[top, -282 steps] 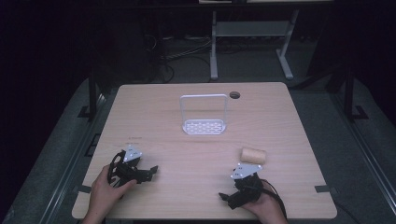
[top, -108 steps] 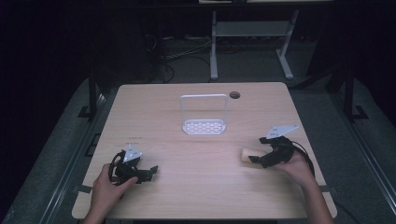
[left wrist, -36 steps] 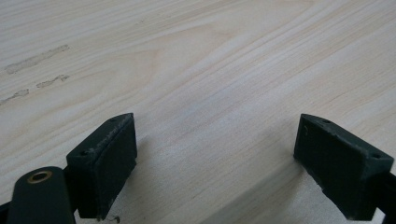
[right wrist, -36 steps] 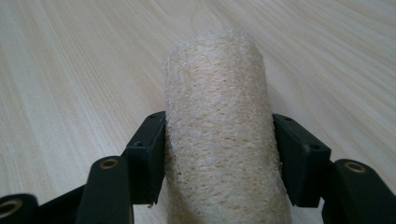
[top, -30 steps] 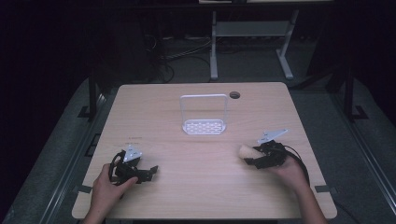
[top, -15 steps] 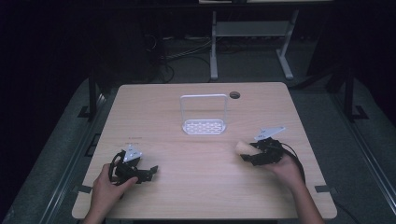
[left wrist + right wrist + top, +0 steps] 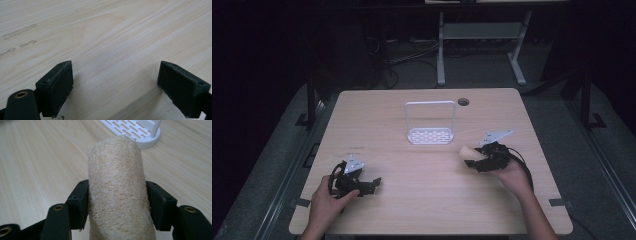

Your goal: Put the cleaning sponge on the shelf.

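Loofah (image 7: 116, 190) sits clamped in right gripper (image 7: 116, 205); left gripper (image 7: 115, 87) gapes empty.

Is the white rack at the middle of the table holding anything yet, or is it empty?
Empty. The high view shows the white rack with a bare slotted base; the loofah roll is clamped in the right gripper, short of it.

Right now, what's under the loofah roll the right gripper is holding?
Bare wooden table shows around the loofah roll; the white rack stands beyond. The spot directly beneath is covered by the roll.
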The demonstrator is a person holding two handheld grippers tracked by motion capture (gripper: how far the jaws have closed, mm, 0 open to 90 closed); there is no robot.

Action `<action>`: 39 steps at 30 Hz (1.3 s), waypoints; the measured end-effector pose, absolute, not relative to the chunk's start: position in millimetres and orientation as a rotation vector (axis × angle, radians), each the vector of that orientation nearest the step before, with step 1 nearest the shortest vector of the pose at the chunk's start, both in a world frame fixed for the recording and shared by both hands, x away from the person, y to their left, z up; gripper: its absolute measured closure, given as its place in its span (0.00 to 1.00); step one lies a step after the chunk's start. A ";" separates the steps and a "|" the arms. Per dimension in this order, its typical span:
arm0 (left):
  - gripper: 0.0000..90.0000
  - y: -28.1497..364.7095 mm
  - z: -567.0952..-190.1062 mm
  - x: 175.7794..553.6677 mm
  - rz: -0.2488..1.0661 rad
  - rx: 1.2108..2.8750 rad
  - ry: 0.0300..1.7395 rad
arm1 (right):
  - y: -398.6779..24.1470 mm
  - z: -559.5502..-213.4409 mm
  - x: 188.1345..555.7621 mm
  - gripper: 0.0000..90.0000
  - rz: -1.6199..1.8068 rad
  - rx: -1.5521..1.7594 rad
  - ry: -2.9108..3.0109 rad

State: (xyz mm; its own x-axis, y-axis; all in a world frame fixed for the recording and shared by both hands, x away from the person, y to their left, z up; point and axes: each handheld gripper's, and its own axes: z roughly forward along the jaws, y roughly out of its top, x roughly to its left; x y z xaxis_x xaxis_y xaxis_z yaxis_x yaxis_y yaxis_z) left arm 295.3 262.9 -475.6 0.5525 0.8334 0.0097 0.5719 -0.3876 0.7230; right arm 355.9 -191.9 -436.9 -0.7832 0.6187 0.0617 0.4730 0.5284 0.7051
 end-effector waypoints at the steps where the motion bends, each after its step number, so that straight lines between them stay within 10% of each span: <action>1: 0.14 262.9 -475.6 295.3 0.493 2.106 1.125 | -190.9 -436.3 356.6 0.45 1.097 0.933 2.572; 39: 0.14 262.9 -475.6 295.2 0.494 2.106 1.125 | -143.4 -425.2 386.4 0.45 1.138 0.855 2.566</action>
State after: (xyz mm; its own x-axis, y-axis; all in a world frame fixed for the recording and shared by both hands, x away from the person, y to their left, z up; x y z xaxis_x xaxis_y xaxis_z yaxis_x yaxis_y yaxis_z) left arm 295.2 262.9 -475.6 0.5525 0.8335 0.0099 0.5717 -0.3876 0.7232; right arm 386.4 -143.4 -425.2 -0.8106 0.5840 0.0436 0.4243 0.5343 0.7311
